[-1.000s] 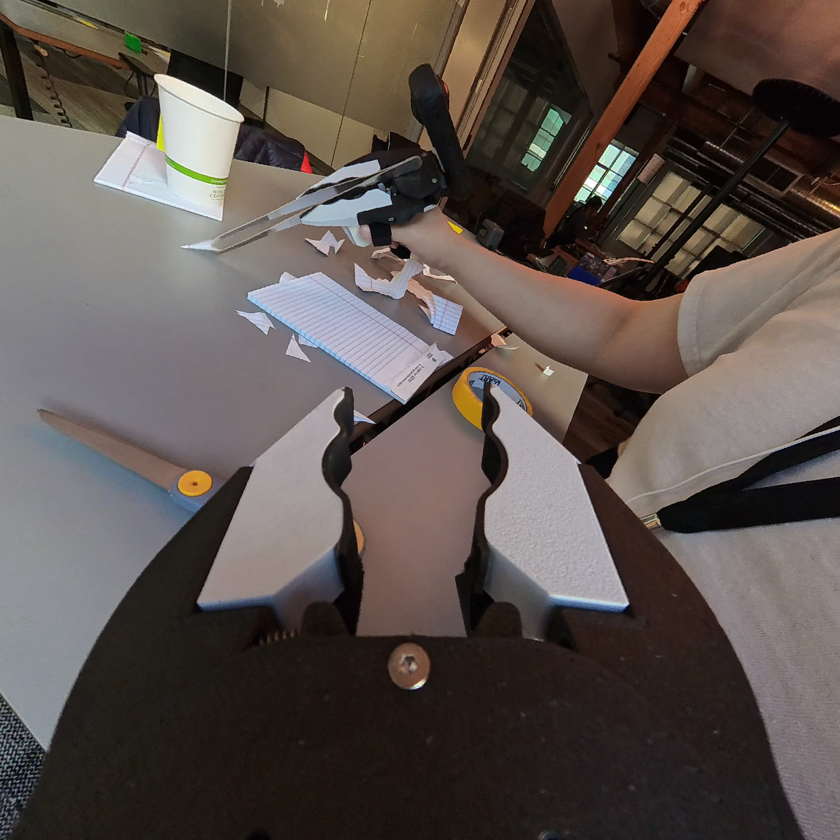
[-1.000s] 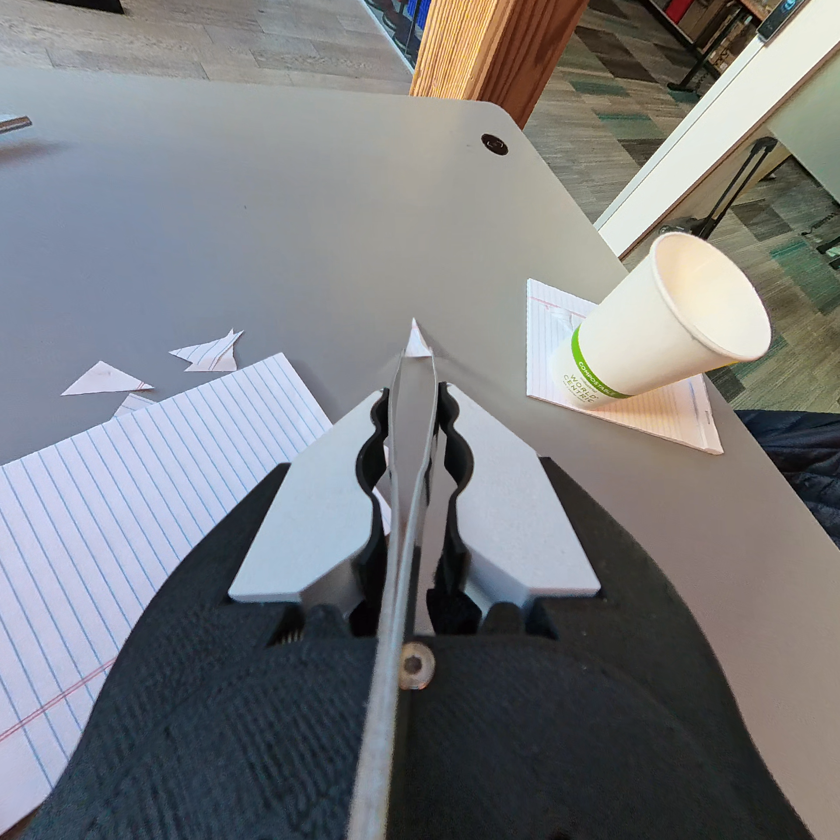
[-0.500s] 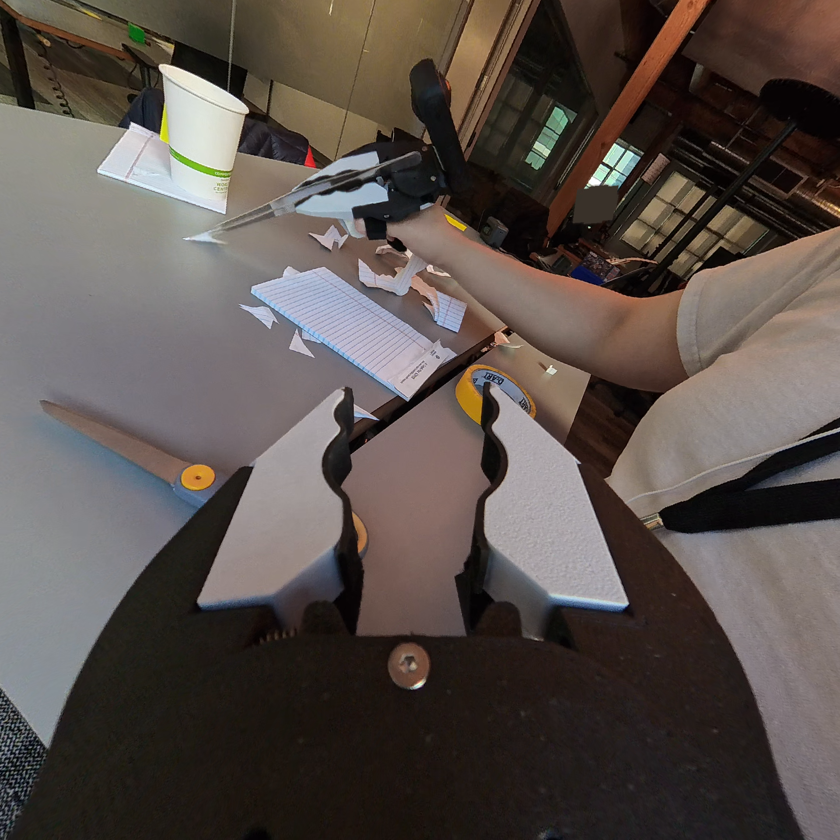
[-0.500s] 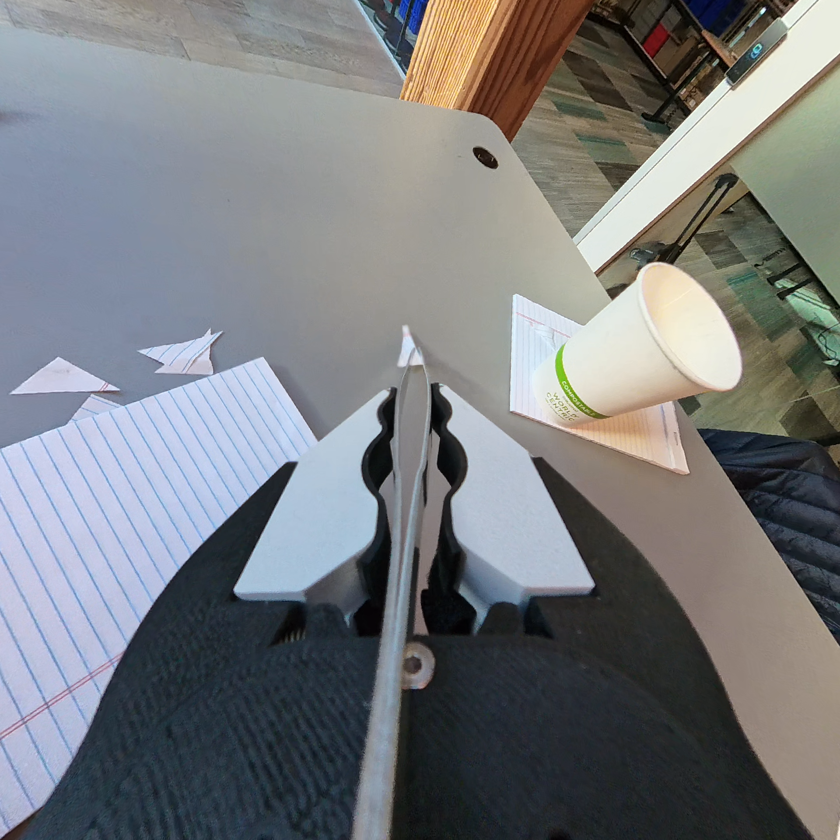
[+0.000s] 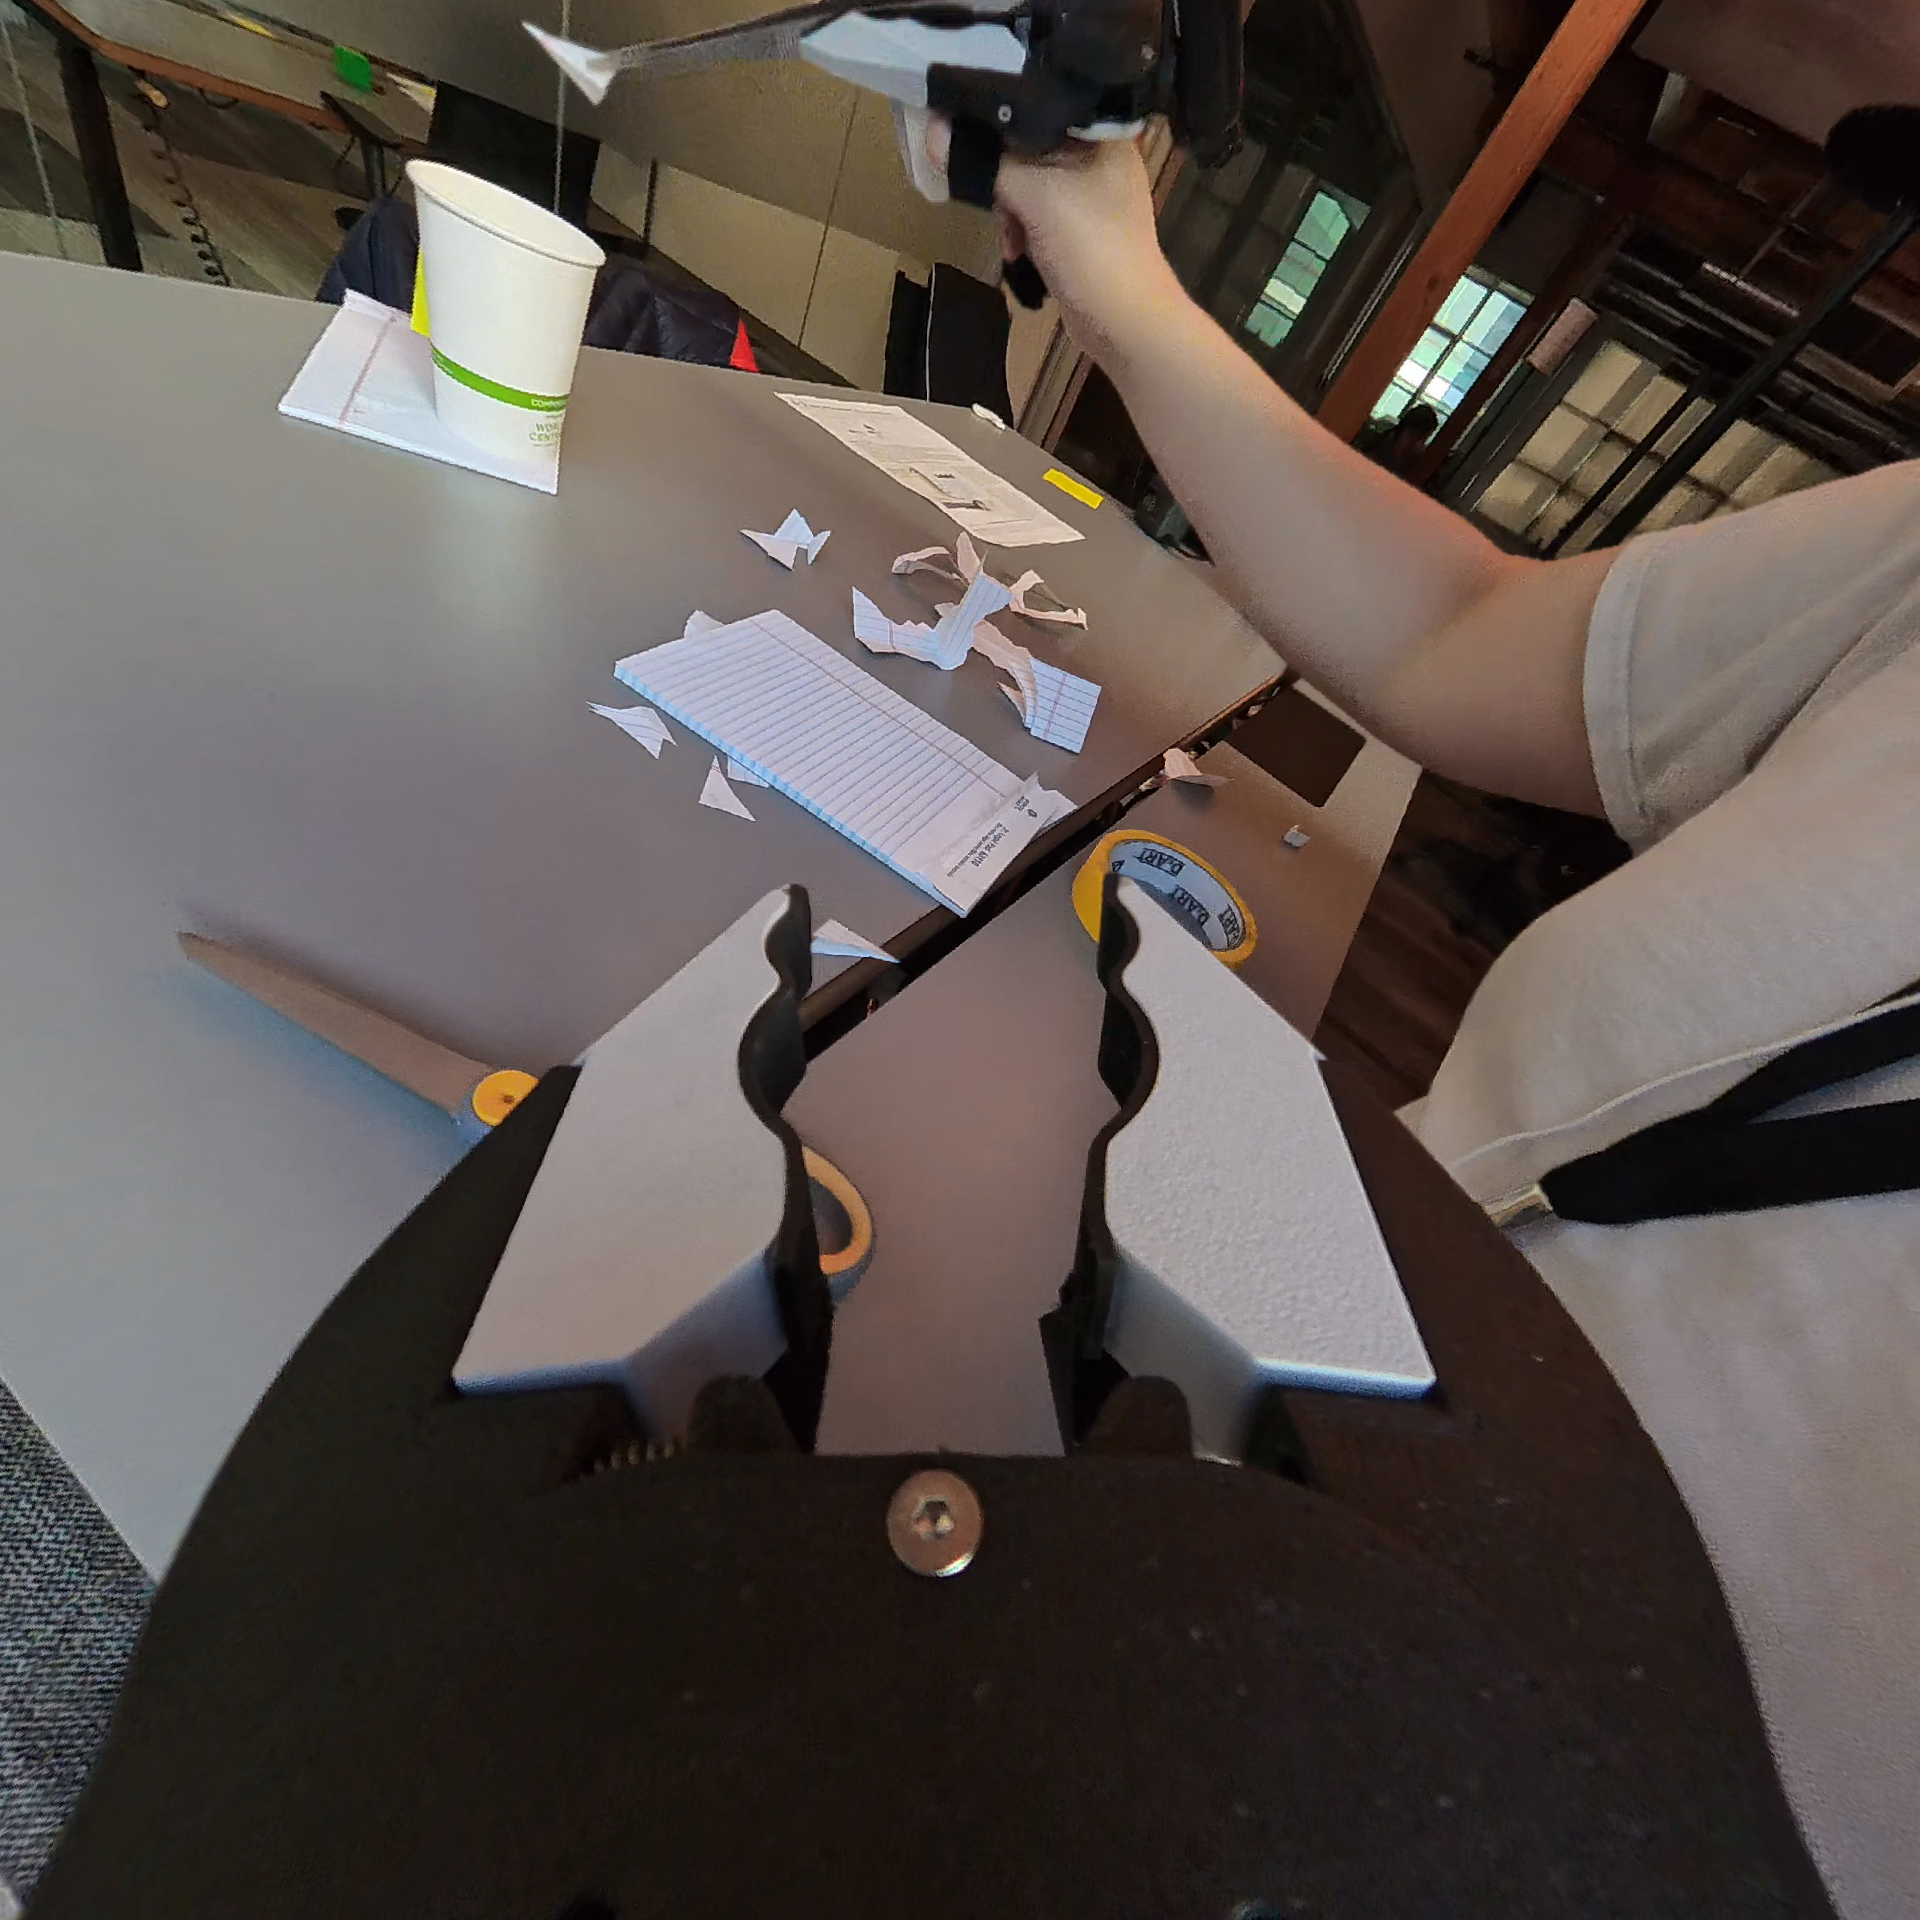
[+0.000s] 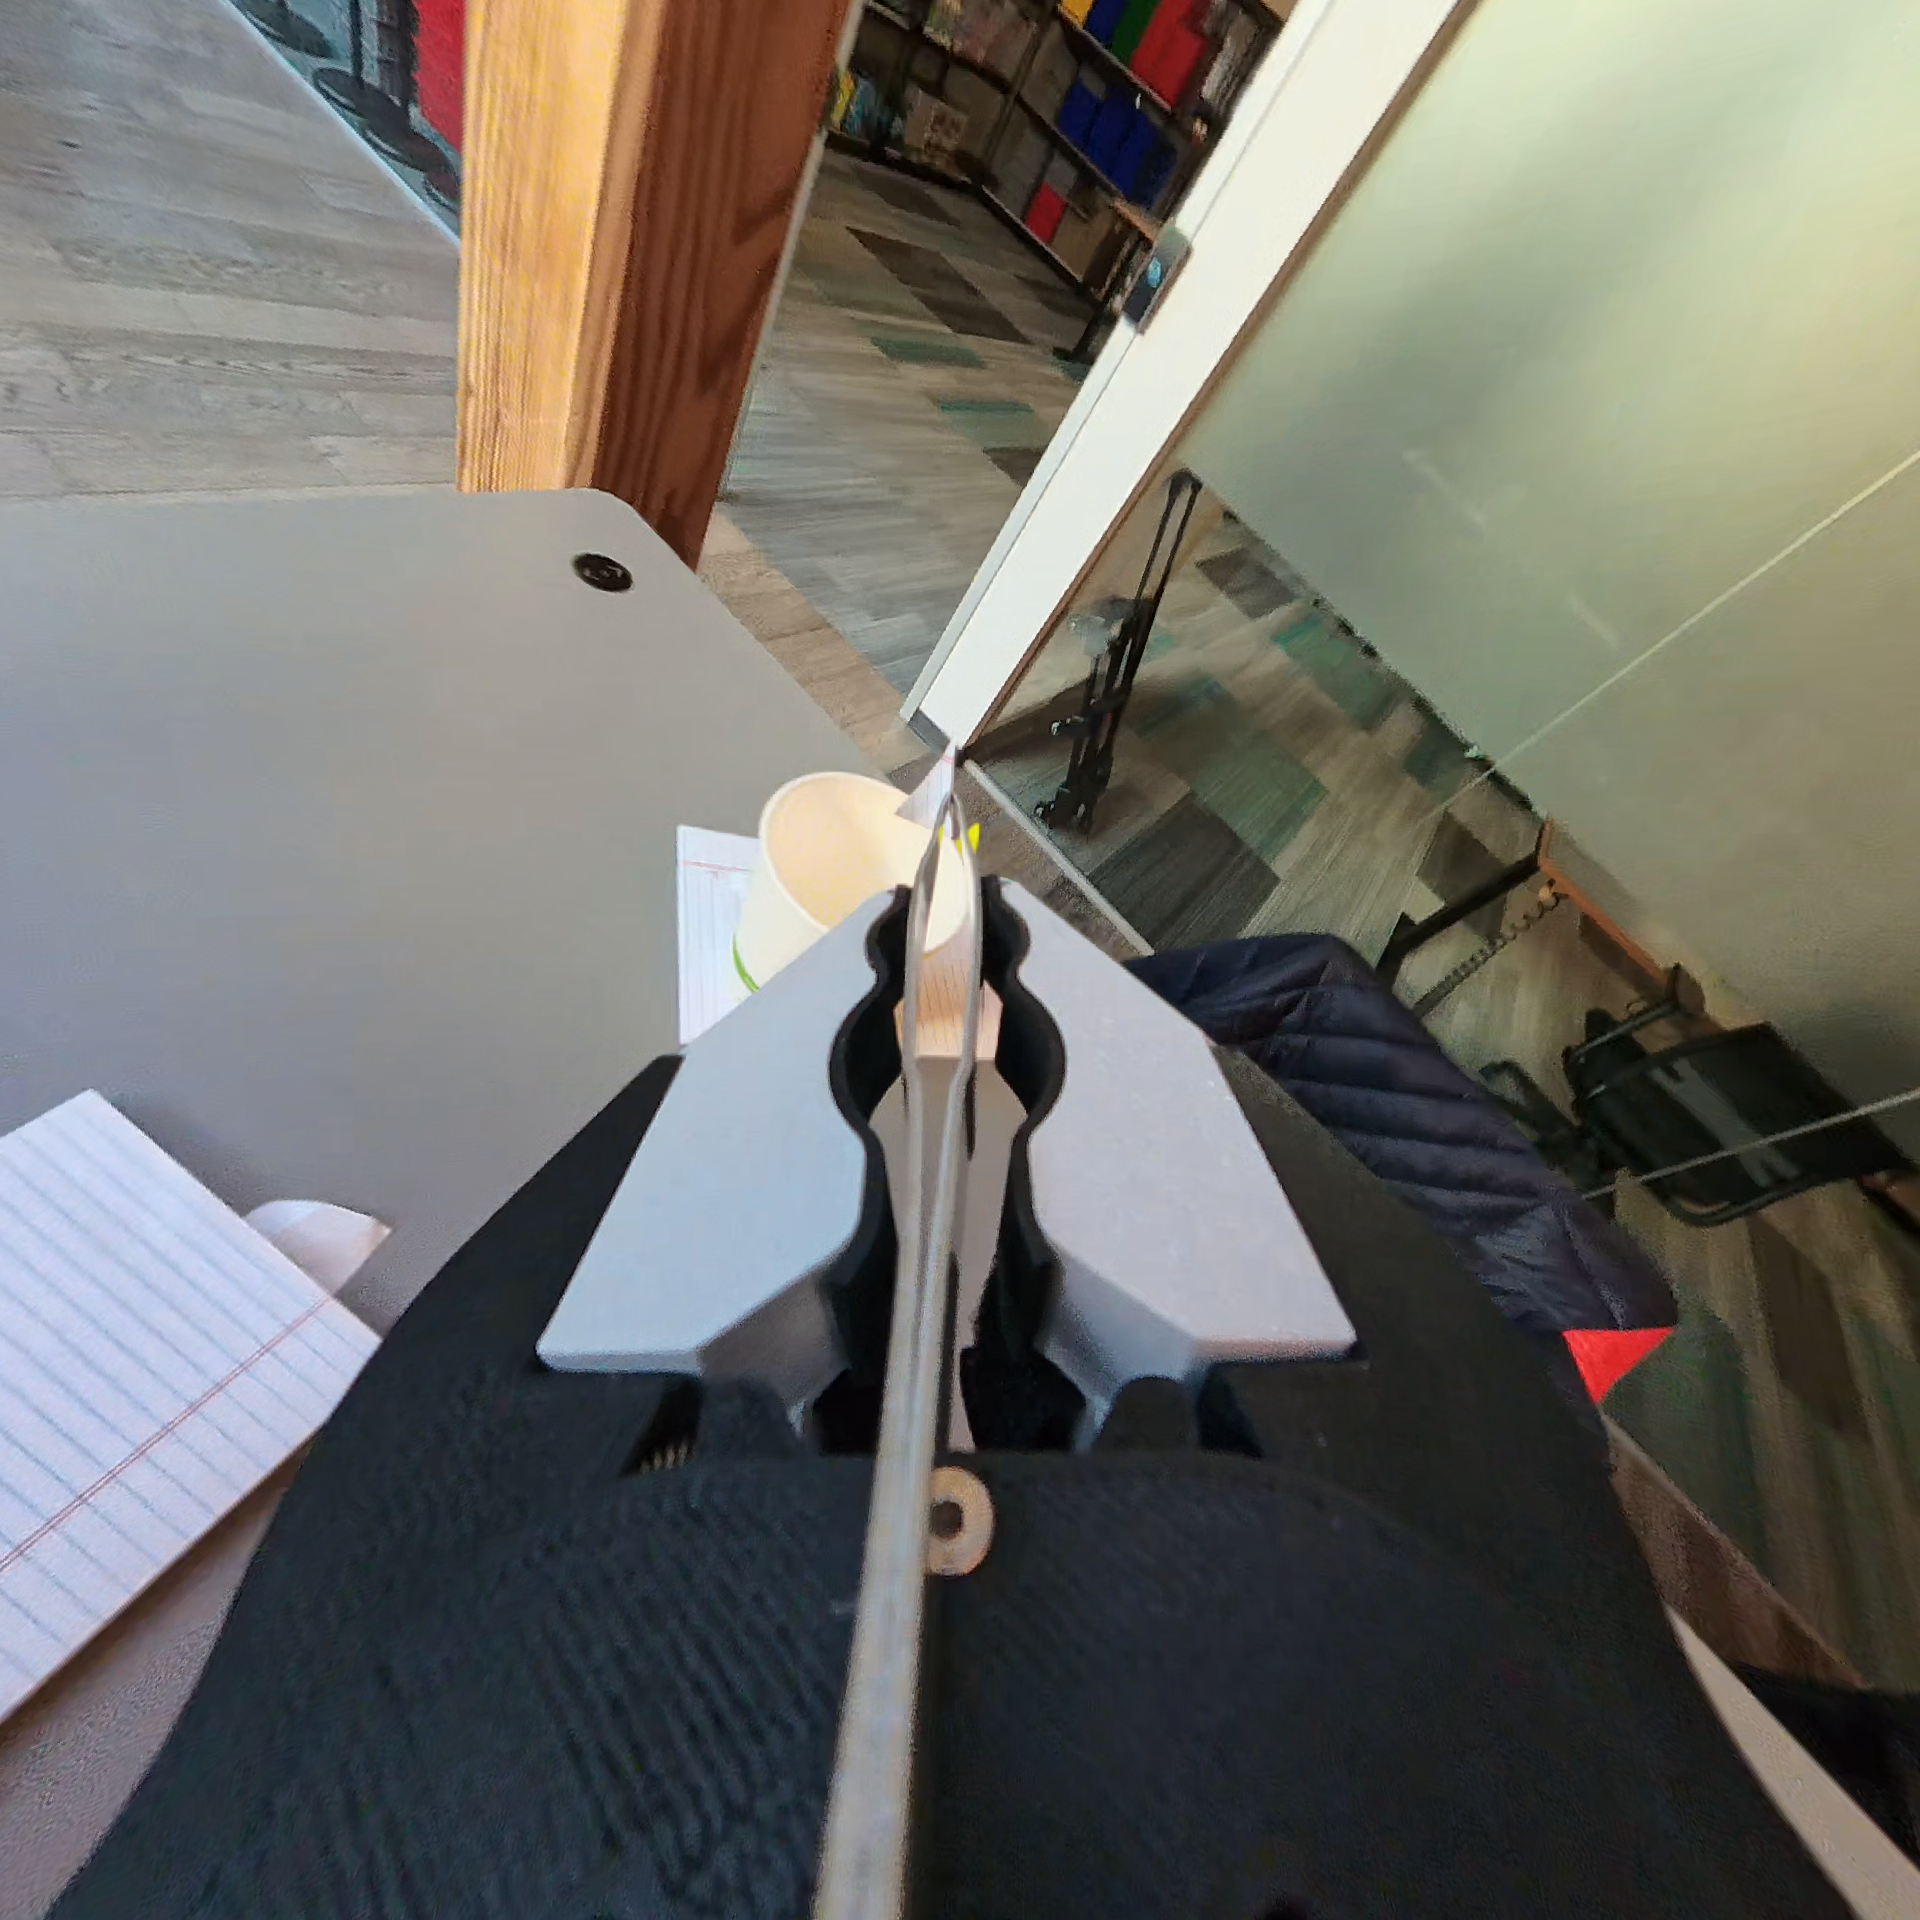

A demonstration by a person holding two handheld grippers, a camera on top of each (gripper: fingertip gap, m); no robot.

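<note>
Cup on a paper sheet at the table's far end (notepad nearer, scissors left of it)

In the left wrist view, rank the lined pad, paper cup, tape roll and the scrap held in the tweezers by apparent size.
1. lined pad
2. paper cup
3. tape roll, partly hidden by the left gripper, so its rank is less sure
4. scrap

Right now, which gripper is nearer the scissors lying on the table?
Left. The left gripper hangs open just over the scissors, whose handle shows between its fingers. The right gripper, gripping tweezers, is raised far across the table.
</note>
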